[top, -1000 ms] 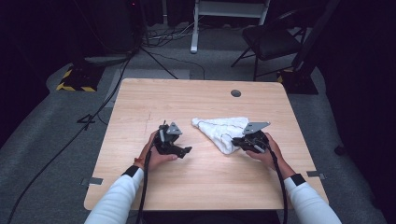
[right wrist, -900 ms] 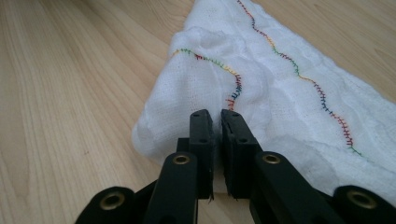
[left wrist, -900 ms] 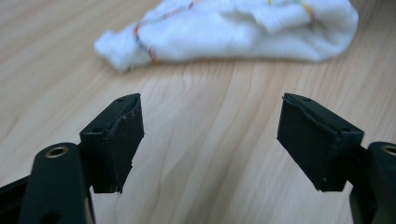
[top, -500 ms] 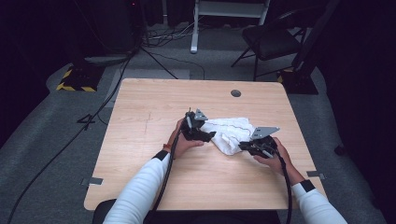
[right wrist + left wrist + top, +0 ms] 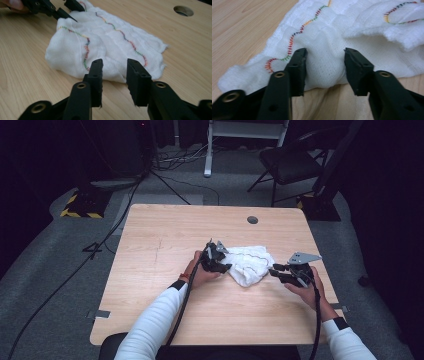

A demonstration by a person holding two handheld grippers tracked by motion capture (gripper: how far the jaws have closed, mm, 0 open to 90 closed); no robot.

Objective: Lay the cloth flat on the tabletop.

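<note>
A crumpled white cloth [image 5: 250, 262] with wavy coloured stitching lies right of the middle of the wooden table [image 5: 165, 235]. My left gripper [image 5: 229, 268] is at the cloth's left edge. In the left gripper view its jaws [image 5: 325, 51] have just been closing and pinch a puffed fold of the cloth [image 5: 362, 25]. My right gripper [image 5: 274, 269] sits at the cloth's right edge. Its jaws [image 5: 113, 61] have just been opening and stand apart before the cloth [image 5: 105, 35], nothing pinched between them. The left gripper [image 5: 77, 13] shows at the far side there.
A round cable hole [image 5: 252, 219] is in the table's far right part. Bare wood surrounds the cloth. Beyond the table stand a black chair [image 5: 290, 165] and a white frame [image 5: 245, 130], with cables [image 5: 175, 165] across the grey floor.
My left gripper moved right to the cloth's left edge and closed on a fold. My right gripper let go of the cloth and drew back to the right, and the cloth now lies bunched.
</note>
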